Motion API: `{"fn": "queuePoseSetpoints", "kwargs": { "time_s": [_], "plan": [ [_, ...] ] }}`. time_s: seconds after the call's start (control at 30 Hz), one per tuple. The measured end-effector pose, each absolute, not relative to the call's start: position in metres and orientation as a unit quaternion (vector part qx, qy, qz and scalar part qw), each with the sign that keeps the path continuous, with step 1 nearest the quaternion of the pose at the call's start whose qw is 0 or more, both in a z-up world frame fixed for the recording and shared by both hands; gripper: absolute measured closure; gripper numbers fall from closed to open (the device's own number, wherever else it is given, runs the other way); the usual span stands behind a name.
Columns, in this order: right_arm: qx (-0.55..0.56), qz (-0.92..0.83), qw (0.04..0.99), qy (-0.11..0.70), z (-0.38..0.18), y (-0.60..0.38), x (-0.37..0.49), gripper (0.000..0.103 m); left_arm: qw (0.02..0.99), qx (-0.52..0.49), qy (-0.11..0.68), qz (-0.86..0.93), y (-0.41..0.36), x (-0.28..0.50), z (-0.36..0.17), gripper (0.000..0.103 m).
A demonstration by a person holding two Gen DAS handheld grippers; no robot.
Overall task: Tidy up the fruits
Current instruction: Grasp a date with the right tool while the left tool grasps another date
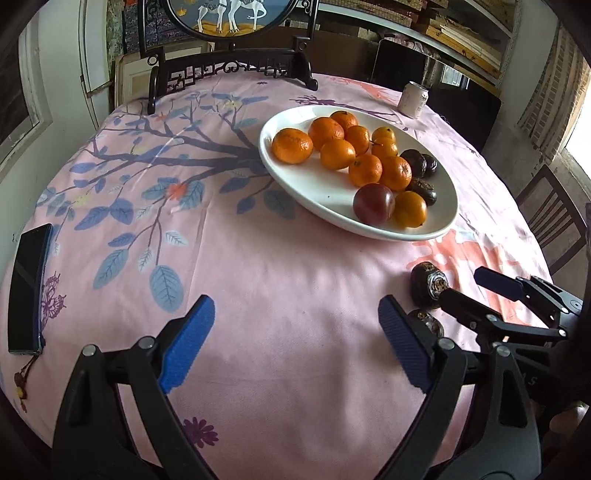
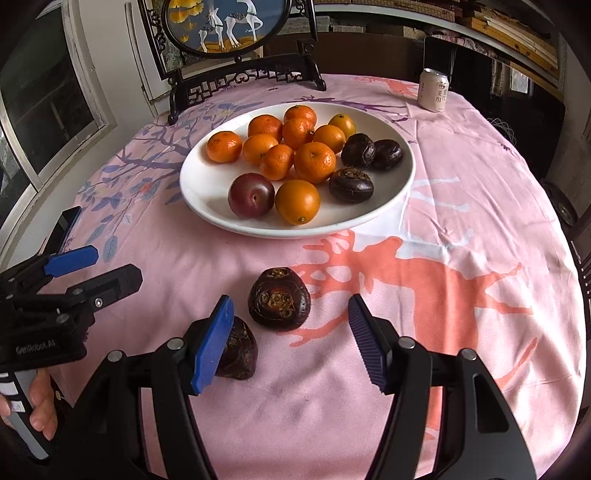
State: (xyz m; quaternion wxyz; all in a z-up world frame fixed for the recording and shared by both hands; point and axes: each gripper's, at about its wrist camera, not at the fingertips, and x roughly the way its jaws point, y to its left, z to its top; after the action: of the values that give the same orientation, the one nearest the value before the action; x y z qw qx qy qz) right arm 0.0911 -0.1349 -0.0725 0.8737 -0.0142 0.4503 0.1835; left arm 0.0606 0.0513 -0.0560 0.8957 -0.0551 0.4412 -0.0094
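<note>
A white plate (image 2: 207,206) holds several tangerines (image 2: 314,161), a red plum (image 2: 251,195) and three dark water chestnuts (image 2: 351,184). It also shows in the left wrist view (image 1: 314,184). Two more dark water chestnuts lie on the cloth: one (image 2: 279,303) just ahead of my right gripper (image 2: 291,343), one (image 2: 238,350) beside its left finger. My right gripper is open and empty. My left gripper (image 1: 295,347) is open and empty over bare cloth. In the left wrist view the chestnuts (image 1: 424,286) lie to the right by the right gripper (image 1: 469,291).
A pink flowered tablecloth (image 1: 258,277) covers the round table. A dark phone (image 1: 27,288) lies at the left edge. A drink can (image 2: 434,90) stands at the back right. A framed round picture on a dark stand (image 2: 225,33) stands at the back.
</note>
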Motion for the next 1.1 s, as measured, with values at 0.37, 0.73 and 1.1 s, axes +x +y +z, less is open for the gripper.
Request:
{"fn": "queuePoseSetpoints", "kwargs": {
  "time_s": [0.37,0.73,1.1],
  "plan": [
    [0.018,0.183,0.862,0.472,-0.09,-0.13,0.109,0.063,0.895,-0.059,0.442,-0.007,0.057,0.059,-0.053,0.011],
    [0.022,0.117,0.889,0.443,-0.074,-0.198,0.077,0.063,0.883,-0.001,0.465,-0.064,-0.011,0.055,-0.068,0.011],
    [0.035,0.134,0.89,0.434,-0.072,-0.212,0.059,0.063,0.868,0.03,0.49,-0.077,-0.053,0.062,-0.093,0.067]
  ]
}}
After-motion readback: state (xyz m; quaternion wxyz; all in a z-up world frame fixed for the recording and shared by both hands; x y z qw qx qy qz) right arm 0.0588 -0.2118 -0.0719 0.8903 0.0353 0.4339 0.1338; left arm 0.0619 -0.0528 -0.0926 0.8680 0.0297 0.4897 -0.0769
